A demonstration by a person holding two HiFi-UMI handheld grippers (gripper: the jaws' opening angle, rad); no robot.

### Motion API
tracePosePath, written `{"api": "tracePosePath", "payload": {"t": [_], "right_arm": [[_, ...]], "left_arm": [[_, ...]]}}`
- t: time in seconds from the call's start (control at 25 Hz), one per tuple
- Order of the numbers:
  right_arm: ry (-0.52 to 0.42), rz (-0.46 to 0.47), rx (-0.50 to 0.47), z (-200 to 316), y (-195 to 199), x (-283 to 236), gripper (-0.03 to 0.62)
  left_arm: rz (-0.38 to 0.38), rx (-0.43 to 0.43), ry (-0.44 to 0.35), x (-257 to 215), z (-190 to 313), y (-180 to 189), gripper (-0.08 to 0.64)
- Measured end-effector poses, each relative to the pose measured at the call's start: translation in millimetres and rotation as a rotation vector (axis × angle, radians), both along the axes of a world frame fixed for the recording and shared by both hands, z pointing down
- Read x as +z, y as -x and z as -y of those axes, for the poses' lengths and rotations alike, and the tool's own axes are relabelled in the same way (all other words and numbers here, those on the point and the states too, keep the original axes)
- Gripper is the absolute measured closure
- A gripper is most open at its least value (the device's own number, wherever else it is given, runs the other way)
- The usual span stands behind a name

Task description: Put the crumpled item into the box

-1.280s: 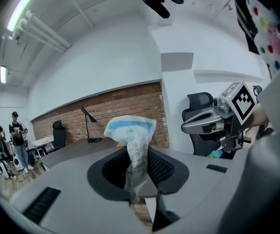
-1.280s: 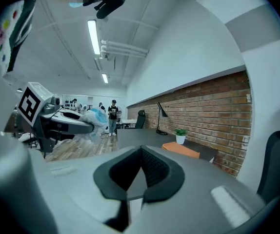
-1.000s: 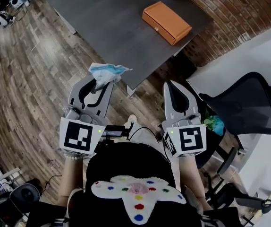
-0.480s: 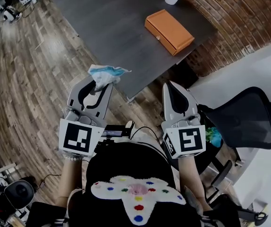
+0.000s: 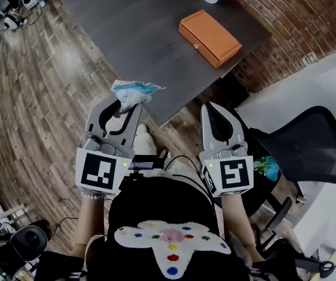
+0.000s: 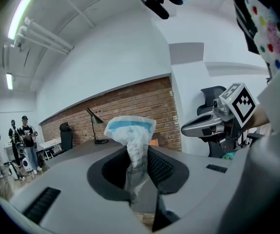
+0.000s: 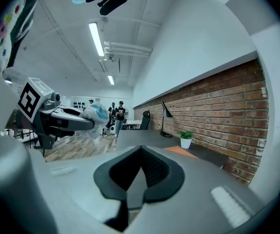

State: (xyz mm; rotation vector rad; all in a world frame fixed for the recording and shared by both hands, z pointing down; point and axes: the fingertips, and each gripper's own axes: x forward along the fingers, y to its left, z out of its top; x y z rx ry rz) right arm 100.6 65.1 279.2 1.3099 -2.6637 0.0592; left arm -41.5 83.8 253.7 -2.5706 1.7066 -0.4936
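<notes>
The carrying step is in hand. The crumpled item (image 5: 134,91), a white and blue wrapper, is clamped in the left hand-held gripper (image 6: 139,155). Its lower part is pinched between the jaws and its bunched top stands out beyond the tips. It is held in the air, close to the near edge of the dark tabletop (image 5: 127,34) and above the wooden floor (image 5: 39,98). The right hand-held gripper (image 7: 140,152) is held beside the left one, with its jaws pressed together and nothing between them. The orange box (image 5: 210,37) lies on the far right part of the tabletop, well apart from the item, and its lid appears shut. Next, it is judged, the item must be carried forward and to the right toward the box. The lid would probably have to be raised first, a job for which the empty right hand-held gripper seems best placed.
</notes>
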Motion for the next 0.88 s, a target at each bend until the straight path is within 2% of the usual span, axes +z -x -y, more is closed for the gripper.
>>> {"api": "tracePosePath", "payload": {"t": [0.4, 0.44, 0.48, 0.68, 0.88], "right_arm": [[0.026, 0.042, 0.07, 39.5, 6.4, 7.9, 0.594], [0.032, 0.041, 0.066, 42.8, 9.1, 9.5, 0.512], [0.036, 0.037, 0.063, 46.0, 11.7, 11.2, 0.469], [0.059, 0.01, 0.078, 65.9, 19.2, 23.5, 0.469], [0.097, 0.032, 0.125, 91.7, 17.8, 38.0, 0.471]], "left_arm": [[-0.011, 0.055, 0.016, 9.3, 40.3, 6.5, 0.479], [-0.01, 0.063, 0.019, 10.6, 44.8, 7.7, 0.479], [-0.01, 0.07, 0.023, 12.0, 49.5, 8.8, 0.479], [-0.021, 0.088, 0.04, 20.5, 74.1, 15.8, 0.479], [-0.002, 0.114, 0.051, 29.1, 103.1, 17.8, 0.479]]}}
